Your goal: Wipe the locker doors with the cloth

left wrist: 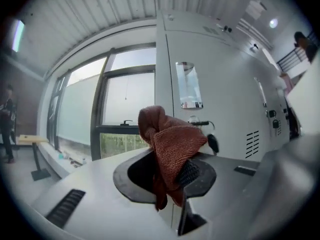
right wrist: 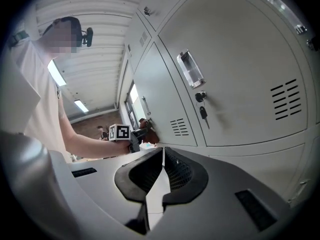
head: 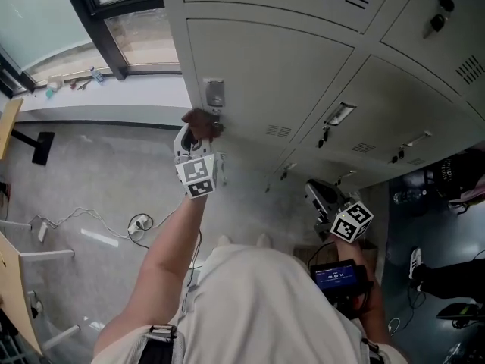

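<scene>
Left claw (left wrist: 176,178) — clamped on cloth (left wrist: 172,139).

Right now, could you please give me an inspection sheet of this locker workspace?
Surface: grey locker doors, all shut; no marks visible.
Job's things: red-brown cloth, bunched, held up by a door's lock; contact unclear.
Clutter: small items on the window sill.
Grippers: left tool shut on the cloth; right tool shut, empty, touching nothing.
Cables: white cable loose on the floor.
Surroundings: window left of the lockers; a key hangs in one lock.
</scene>
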Demonstrator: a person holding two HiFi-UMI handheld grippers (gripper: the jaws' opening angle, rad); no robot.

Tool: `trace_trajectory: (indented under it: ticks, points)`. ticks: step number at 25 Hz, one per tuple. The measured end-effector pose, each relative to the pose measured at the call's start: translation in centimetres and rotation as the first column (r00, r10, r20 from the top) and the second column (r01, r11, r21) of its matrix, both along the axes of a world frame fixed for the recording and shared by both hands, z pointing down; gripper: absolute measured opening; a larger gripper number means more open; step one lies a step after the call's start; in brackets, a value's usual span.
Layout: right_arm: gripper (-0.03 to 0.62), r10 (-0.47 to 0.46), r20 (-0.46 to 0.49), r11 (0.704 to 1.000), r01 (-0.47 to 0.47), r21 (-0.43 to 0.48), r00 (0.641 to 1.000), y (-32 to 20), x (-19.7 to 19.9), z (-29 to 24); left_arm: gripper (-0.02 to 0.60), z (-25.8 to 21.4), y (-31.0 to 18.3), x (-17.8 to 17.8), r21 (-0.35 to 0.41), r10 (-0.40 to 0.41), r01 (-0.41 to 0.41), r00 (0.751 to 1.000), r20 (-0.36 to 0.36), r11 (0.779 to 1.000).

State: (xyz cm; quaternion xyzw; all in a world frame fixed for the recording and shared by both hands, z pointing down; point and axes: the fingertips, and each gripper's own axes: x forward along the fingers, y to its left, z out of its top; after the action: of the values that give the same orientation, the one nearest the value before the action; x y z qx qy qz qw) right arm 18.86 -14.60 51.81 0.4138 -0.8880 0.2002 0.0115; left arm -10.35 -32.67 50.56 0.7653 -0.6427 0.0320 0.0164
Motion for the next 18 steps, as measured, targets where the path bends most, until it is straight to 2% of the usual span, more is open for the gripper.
trace_trajectory:
  ticks: [2, 7, 10, 12, 15, 17, 18]
  points:
    - [0.023, 0.022, -0.006, 1.0, -0.022, -0.009, 1.0, 0.4, 1.0, 0.2, 0.077, 1.2, 0.4, 1.5, -0.029, 0.001, -0.002, 1.0, -0.016, 1.0]
    - [0.023, 0.054, 0.001, 0.998, -0.054, -0.013, 0.999, 0.9, 2.7, 0.4, 0.077, 1.5, 1.5, 8.0, -0.058, 0.073, -0.075, 0.996, -0.045, 0.995]
    - [0.023, 0.062, 0.011, 0.998, -0.062, -0.015, 0.998, 1.1, 3.6, 0.5, 0.077, 0.6, 2.4, 11.5, -0.055, 0.113, -0.114, 0.993, -0.03, 0.992]
    - [0.023, 0.064, 0.015, 0.998, -0.064, -0.015, 0.998, 1.0, 4.2, 0.6, 0.077, -0.7, 3.1, 14.3, -0.025, 0.173, -0.173, 0.985, -0.001, 0.985]
    - [0.023, 0.071, 0.027, 0.997, -0.07, -0.012, 0.997, 1.0, 5.0, 0.7, 0.077, -2.7, 4.4, 20.2, 0.019, 0.3, -0.302, 0.95, 0.084, 0.953]
    - [0.023, 0.075, 0.036, 0.997, -0.075, -0.008, 0.997, 1.1, 5.5, 0.7, 0.077, -3.5, 5.5, 24.5, 0.035, 0.381, -0.391, 0.91, 0.163, 0.92]
    - [0.023, 0.078, 0.042, 0.997, -0.078, -0.006, 0.996, 1.1, 5.8, 0.7, 0.077, -3.5, 6.0, 26.6, 0.037, 0.423, -0.439, 0.882, 0.21, 0.898]
